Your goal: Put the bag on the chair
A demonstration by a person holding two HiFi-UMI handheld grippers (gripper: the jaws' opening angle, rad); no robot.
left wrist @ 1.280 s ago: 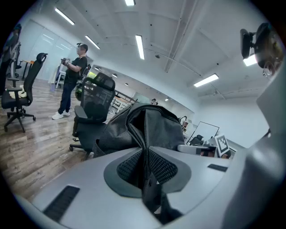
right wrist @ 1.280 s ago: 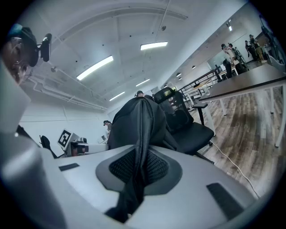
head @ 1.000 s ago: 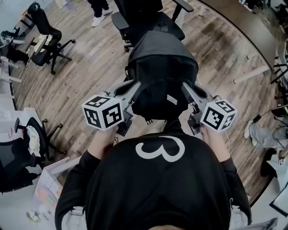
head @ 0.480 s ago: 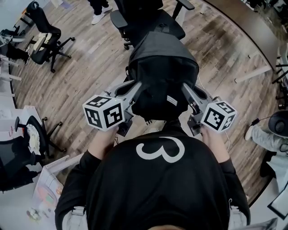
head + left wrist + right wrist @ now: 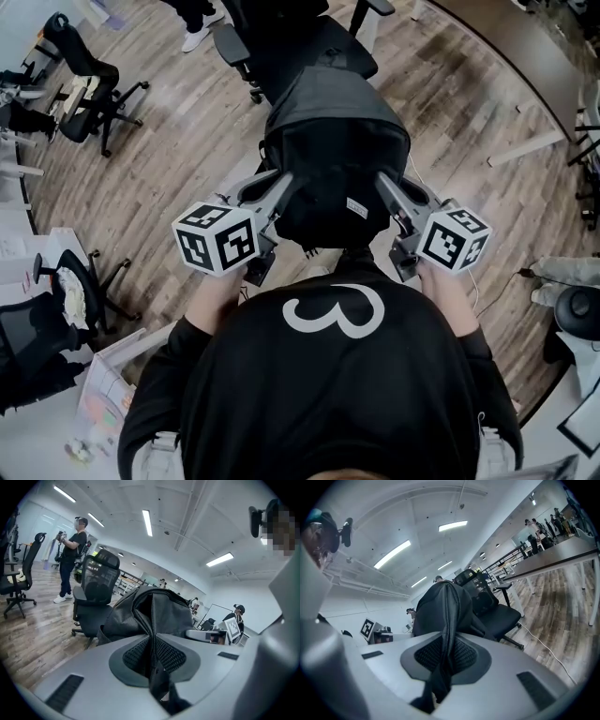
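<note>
A black backpack [image 5: 336, 155] hangs in the air in front of me, held from both sides. My left gripper [image 5: 281, 192] is shut on a fold of its fabric [image 5: 152, 634] at the bag's left side. On the bag's right side my right gripper [image 5: 386, 190] is shut on another fold [image 5: 446, 639]. A black office chair [image 5: 300, 37] on castors stands on the wooden floor just beyond the bag. Its seat shows behind the bag in the left gripper view [image 5: 89, 604] and in the right gripper view [image 5: 499, 616].
A second black office chair [image 5: 89, 80] stands at the far left. A long desk [image 5: 525, 66] curves along the right, and a cable [image 5: 543, 646] lies on the floor near it. A person [image 5: 70, 559] stands beyond the chair. A white desk [image 5: 94, 394] with papers is at my left.
The bag and both grippers keep their place in the head view while the floor and chair drift slightly up and left. A seated person at the right edge has shifted lower.
</note>
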